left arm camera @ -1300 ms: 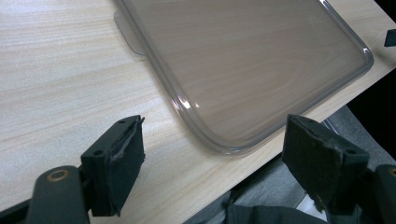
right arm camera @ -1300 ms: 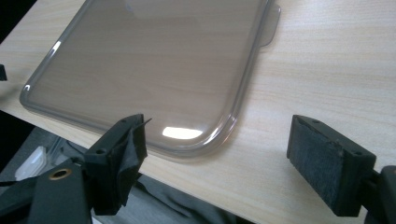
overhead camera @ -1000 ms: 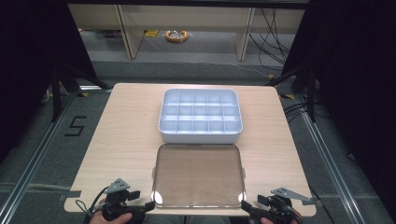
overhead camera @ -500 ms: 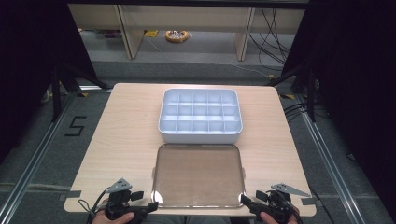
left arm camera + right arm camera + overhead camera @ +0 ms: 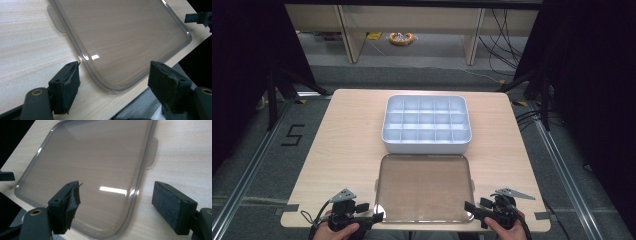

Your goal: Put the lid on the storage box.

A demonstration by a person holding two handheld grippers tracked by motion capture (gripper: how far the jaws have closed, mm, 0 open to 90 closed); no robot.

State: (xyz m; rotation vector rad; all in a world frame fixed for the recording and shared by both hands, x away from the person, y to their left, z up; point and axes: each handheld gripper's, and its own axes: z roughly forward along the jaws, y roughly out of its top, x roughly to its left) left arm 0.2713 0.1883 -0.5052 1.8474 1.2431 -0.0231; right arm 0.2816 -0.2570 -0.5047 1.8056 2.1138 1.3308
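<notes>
A clear, smoke-tinted plastic lid (image 5: 424,187) lies flat at the table's near edge, just in front of a white compartment box (image 5: 427,125). My left gripper (image 5: 376,218) sits at the lid's near left corner, open. In the left gripper view that rounded lid corner (image 5: 110,86) lies between the spread jaws of my left gripper (image 5: 115,75), untouched. My right gripper (image 5: 470,209) is at the near right corner, also open. In the right gripper view the lid's edge (image 5: 136,187) runs through the gap of my right gripper (image 5: 117,193).
The box's several compartments look empty. The wooden table (image 5: 347,140) ends right under both grippers. A small tab (image 5: 152,152) juts from the lid's side. Shelf legs and cables stand on the floor beyond the far edge.
Both grippers have edged slightly inward and forward toward the lid's near corners. The lid and the box have not moved.
</notes>
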